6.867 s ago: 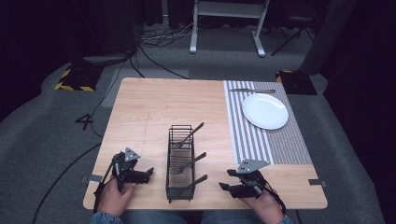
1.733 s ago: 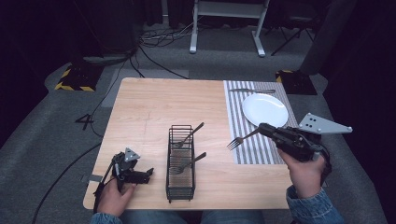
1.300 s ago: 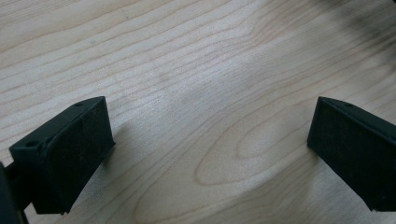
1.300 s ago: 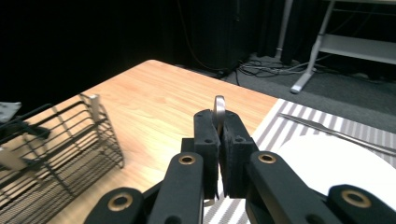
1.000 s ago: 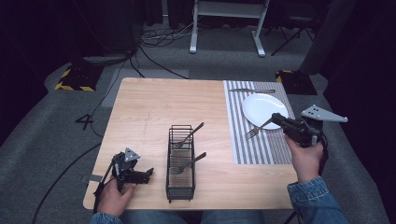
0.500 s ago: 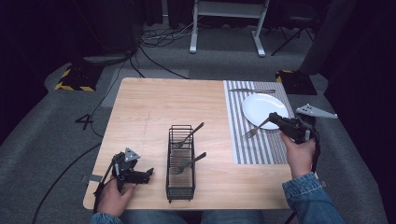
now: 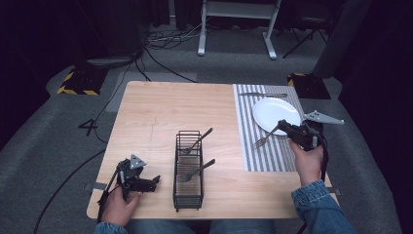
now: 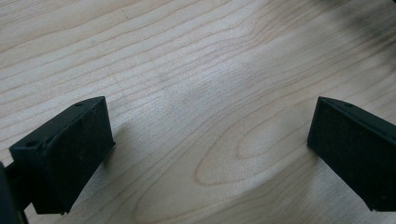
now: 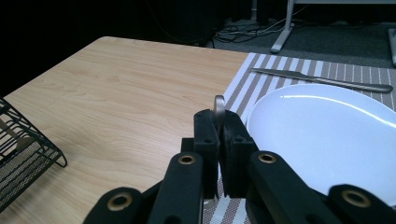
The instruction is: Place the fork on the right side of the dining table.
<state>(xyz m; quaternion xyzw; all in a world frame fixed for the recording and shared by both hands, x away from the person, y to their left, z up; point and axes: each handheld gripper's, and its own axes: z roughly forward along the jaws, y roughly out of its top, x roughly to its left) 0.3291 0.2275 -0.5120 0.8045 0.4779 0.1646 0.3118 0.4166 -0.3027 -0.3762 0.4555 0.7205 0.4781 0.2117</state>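
My right gripper (image 7: 281,126) is shut on the handle of a metal fork (image 7: 263,140), which slants down and left over the striped placemat (image 7: 247,113), just left of the white plate (image 7: 276,114). In the right gripper view the jaws of the right gripper (image 9: 219,123) pinch the fork's handle end (image 9: 219,108), with the plate (image 9: 322,135) to their right. My left gripper (image 7: 153,181) rests open on the table's front left; in its own view the left gripper (image 8: 210,140) has bare wood between its pads (image 8: 65,154).
A black wire basket (image 7: 189,132) stands at the front middle with two forks (image 7: 197,141) in it; its corner (image 9: 23,149) appears in the right gripper view. A knife (image 7: 263,94) lies on the placemat beyond the plate, the same knife (image 9: 322,80) seen past the jaws.
The right gripper, once near the table's front edge, has carried the fork right and forward to the placemat beside the plate; it has hardly moved in the last half second. The left gripper has stayed put.
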